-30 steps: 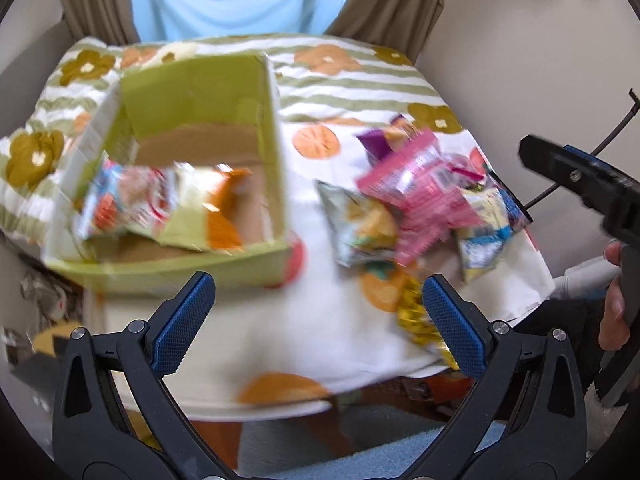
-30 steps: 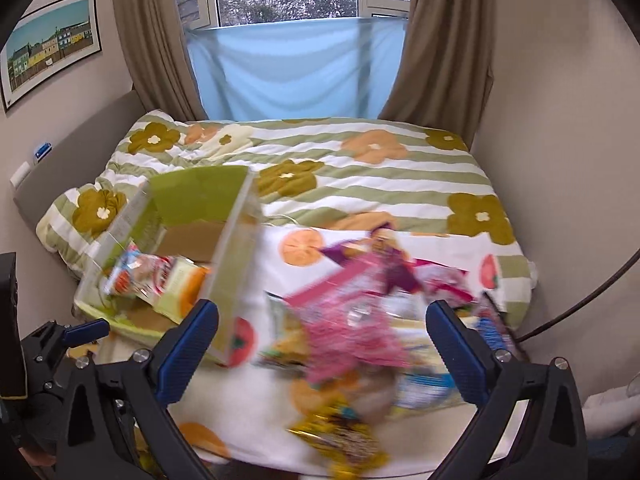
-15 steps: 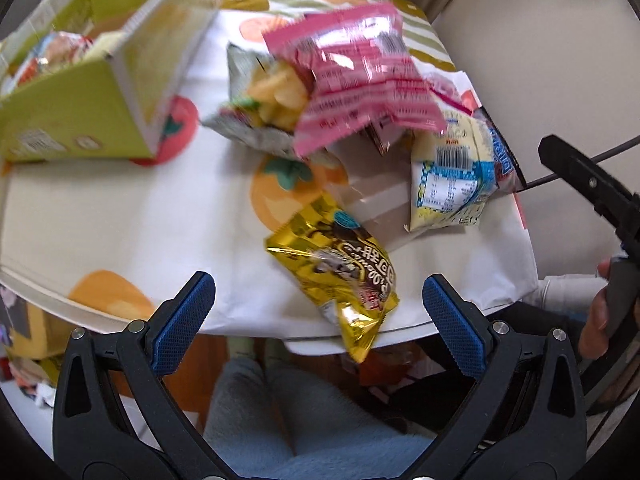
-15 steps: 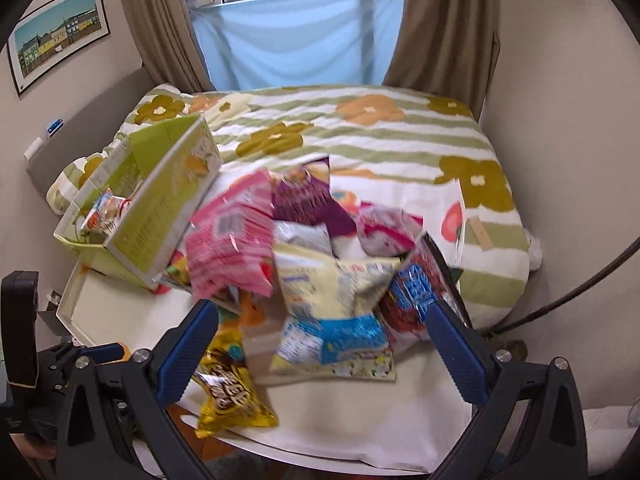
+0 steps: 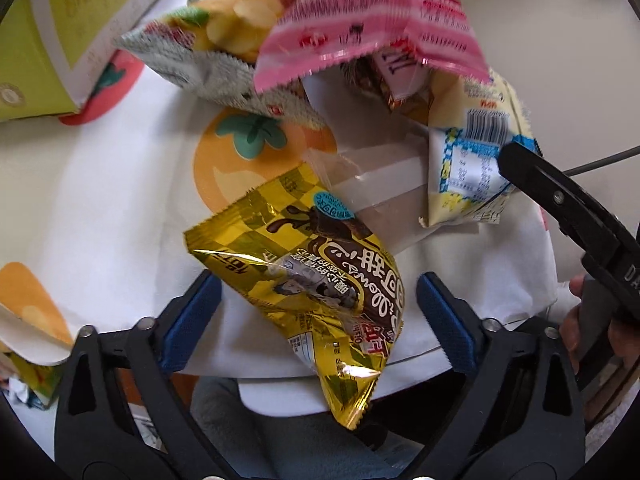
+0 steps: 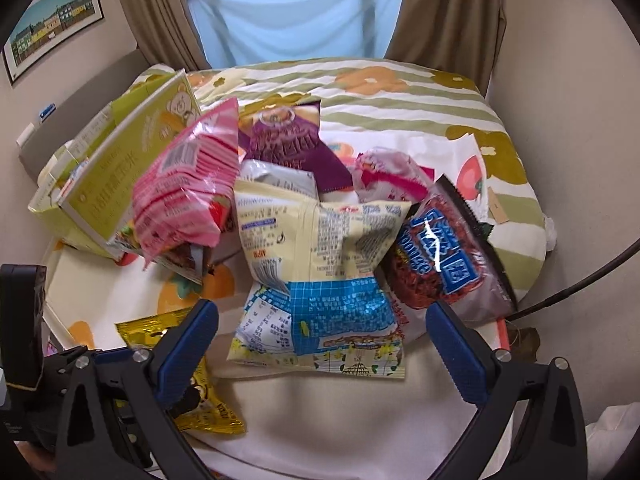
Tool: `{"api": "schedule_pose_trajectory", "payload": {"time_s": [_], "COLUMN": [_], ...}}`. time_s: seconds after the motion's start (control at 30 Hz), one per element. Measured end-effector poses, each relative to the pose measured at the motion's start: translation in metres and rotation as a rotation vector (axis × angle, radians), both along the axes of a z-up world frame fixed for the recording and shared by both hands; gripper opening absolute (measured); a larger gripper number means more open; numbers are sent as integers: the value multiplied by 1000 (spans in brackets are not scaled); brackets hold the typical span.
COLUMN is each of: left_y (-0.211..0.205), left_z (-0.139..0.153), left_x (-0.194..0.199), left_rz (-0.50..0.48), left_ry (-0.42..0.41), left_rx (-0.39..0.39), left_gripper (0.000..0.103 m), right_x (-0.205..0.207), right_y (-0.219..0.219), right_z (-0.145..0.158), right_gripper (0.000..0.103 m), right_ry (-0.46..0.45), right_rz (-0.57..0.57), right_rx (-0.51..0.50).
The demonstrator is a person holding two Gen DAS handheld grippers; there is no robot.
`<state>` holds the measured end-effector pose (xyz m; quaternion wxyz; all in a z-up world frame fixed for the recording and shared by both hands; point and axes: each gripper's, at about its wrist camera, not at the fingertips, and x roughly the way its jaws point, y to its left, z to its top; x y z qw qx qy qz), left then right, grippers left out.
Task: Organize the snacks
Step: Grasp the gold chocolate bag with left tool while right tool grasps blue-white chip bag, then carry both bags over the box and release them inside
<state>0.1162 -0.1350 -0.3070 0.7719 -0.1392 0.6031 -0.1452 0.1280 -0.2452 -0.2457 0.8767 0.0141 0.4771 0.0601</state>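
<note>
**Ana:** Left wrist view puts the left gripper [image 5: 318, 302] right over the crinkly gold foil snack bag with brown lettering [image 5: 308, 276]. Its jaws stand wide, one blue pad on each side of the bag, neither touching it as far as I can tell. The bag lies at the near edge of the surface with the white persimmon-print cloth [image 5: 100, 200], its lower corner hanging over the edge.

**Ben:** And the right gripper [image 6: 322, 344]?

**Ana:** Also spread wide and holding nothing. It hangs in front of the pale yellow bag with the blue grid panel [image 6: 320, 280], which sits at the front of the pile.

**Ben:** How much is sorted, then?

**Ana:** Little, I'd judge. The yellow-green cardboard box [image 6: 120, 184] stands at the left of the surface, and these views don't show its inside. Most packets are loose beside it: the pink striped plastic bag [image 6: 184, 196], the purple bag [image 6: 288, 140], the dark red bag with a blue label [image 6: 444, 256], and the grey-white bag printed with yellow chips [image 5: 216, 40] half under the pink one.

**Ben:** So what's next?

**Ana:** Probably closing on the gold bag and carrying it to the box, then the rest, one by one.
</note>
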Motion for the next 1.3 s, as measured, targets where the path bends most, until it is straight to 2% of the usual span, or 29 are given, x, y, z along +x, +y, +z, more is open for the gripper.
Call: {"api": "schedule_pose_trajectory", "payload": {"time_s": [0.43,0.6,0.87,0.93,1.1,1.3], "left_y": [-6,10,26,36,40,41], "left_z": [-4,-2,7,10,20,39], "left_x": [4,4,-6,-10,-10,-14], "left_rz": [-31,-19,3,12,29,28], "left_ry": [-11,0,-2,-5,-15,-46], "left_rx": [-12,-31,-29,-30,-29,-30], "left_gripper": [68,62,60,60,60,60], "right_x": [21,27,31,31,27,18], "right_y": [3,6,7,7,7,5], "right_z": [-16,-23,-28,-27,-25,-16], "right_gripper": [102,94,85,81,63,58], "right_ry": [11,33,41,38,35,33], "right_rz": [2,3,3,4,7,-12], "right_rx": [27,28,24,21,43,54]}}
